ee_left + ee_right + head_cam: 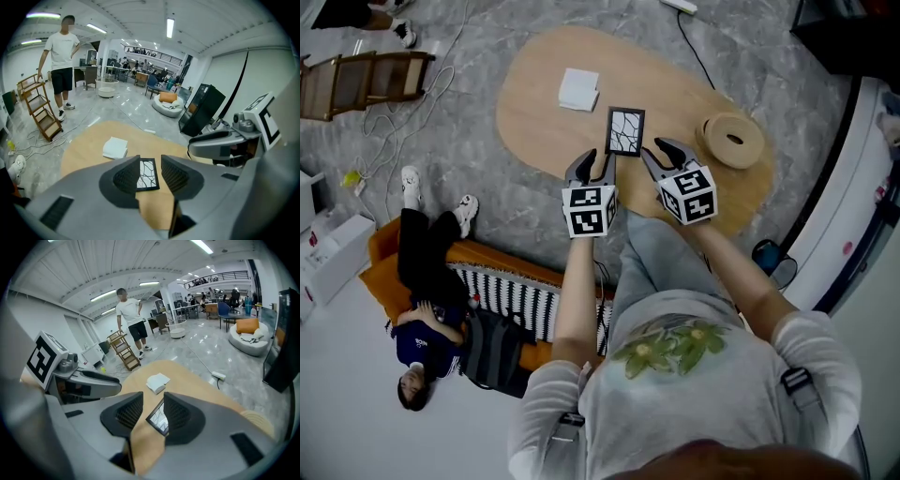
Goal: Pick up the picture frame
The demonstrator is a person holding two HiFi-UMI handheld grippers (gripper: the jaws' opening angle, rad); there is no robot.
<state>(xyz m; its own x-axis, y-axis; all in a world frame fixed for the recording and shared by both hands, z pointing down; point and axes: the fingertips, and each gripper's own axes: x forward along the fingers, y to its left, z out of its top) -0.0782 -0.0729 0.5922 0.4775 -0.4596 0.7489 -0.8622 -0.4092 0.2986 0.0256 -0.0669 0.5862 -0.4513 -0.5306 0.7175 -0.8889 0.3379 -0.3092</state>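
Picture frame [625, 131] — ahead of both jaws, untouched

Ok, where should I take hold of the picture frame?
The picture frame lies flat on the wooden table, short edge nearest you. Likely grip its thin black long borders: left tongs from the left side, right tongs from the right. Both stand open.

Picture frame [147, 174] shows between (parted) fingers [125, 178].
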